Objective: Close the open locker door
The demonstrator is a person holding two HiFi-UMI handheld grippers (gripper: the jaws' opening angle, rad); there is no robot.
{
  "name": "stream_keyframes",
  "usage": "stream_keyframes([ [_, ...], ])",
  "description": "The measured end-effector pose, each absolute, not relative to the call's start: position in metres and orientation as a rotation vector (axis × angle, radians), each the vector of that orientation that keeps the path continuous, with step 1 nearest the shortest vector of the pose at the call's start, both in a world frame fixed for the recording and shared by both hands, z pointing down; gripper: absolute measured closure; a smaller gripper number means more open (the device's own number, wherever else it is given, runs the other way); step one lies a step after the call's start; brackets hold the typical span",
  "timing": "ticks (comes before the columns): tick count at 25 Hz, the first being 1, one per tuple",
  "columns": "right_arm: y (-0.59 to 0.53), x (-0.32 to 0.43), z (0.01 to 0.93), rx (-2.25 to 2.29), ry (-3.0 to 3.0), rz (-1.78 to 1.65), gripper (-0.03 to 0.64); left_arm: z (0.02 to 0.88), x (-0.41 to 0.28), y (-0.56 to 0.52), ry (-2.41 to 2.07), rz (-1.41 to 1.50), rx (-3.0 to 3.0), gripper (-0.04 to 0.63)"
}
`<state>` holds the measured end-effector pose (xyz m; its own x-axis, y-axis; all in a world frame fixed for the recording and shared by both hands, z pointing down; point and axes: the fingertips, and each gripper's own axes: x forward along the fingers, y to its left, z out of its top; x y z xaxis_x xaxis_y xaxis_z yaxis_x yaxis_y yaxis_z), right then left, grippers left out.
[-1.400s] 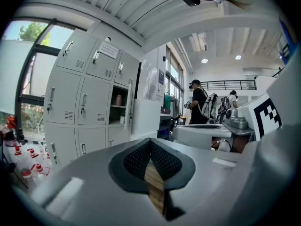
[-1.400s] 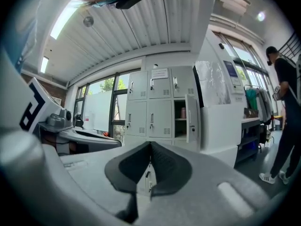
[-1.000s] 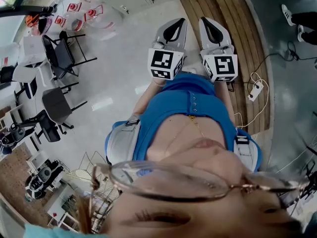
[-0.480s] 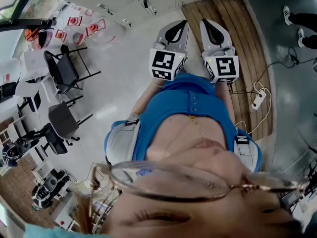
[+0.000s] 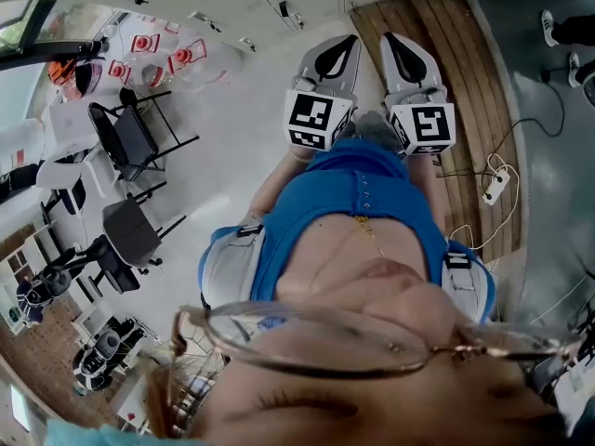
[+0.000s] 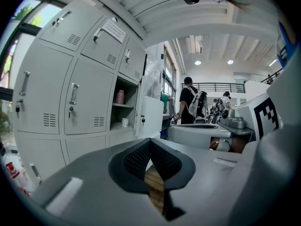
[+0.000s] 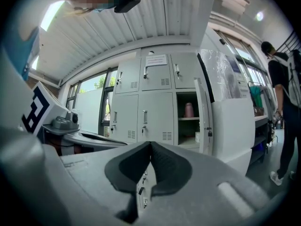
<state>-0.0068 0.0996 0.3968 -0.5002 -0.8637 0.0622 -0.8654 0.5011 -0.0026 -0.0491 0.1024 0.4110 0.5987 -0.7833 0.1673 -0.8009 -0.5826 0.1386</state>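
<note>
Room: locker bank point(image 7: 155, 102) ahead.
Door: locker door point(image 7: 230, 126) stands wide open, untouched.
Grippers: left gripper point(image 6: 151, 141) and right gripper point(image 7: 150, 144), jaws together, empty.
Progress: seemingly nothing done; reach and push remain.

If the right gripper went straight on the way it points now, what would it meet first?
Ahead of the right gripper, probably a closed locker door, just left of the open compartment. Nothing shows in between, though depth is hard to judge.
</note>
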Motion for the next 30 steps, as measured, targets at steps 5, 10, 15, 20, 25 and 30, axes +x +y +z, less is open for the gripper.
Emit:
stream_keyframes([
  [5,0.088,-0.008,0.401,1.519,-2.659,0.062,0.617,0.413,-0.048,0.093,-1.303,0.105,2.609,0.597],
  [10,0.065,-0.009,0.403,1.495,-2.677,0.083,0.617,0.419,-0.048,0.073,-1.309,0.119,2.583,0.597],
  [15,0.029,-0.008,0.402,1.461,-2.706,0.1,0.617,0.417,-0.042,0.038,-1.333,0.124,2.583,0.598],
  [20,-0.017,0.006,0.397,1.451,-2.741,0.142,0.617,0.414,-0.031,-0.011,-1.348,0.128,2.574,0.598],
  [25,-0.061,0.02,0.399,1.431,-2.738,0.152,0.617,0.414,-0.019,-0.049,-1.363,0.118,2.552,0.598],
  [30,-0.092,0.028,0.391,1.385,-2.785,0.149,0.617,0.411,-0.008,-0.08,-1.395,0.144,2.535,0.598],
])
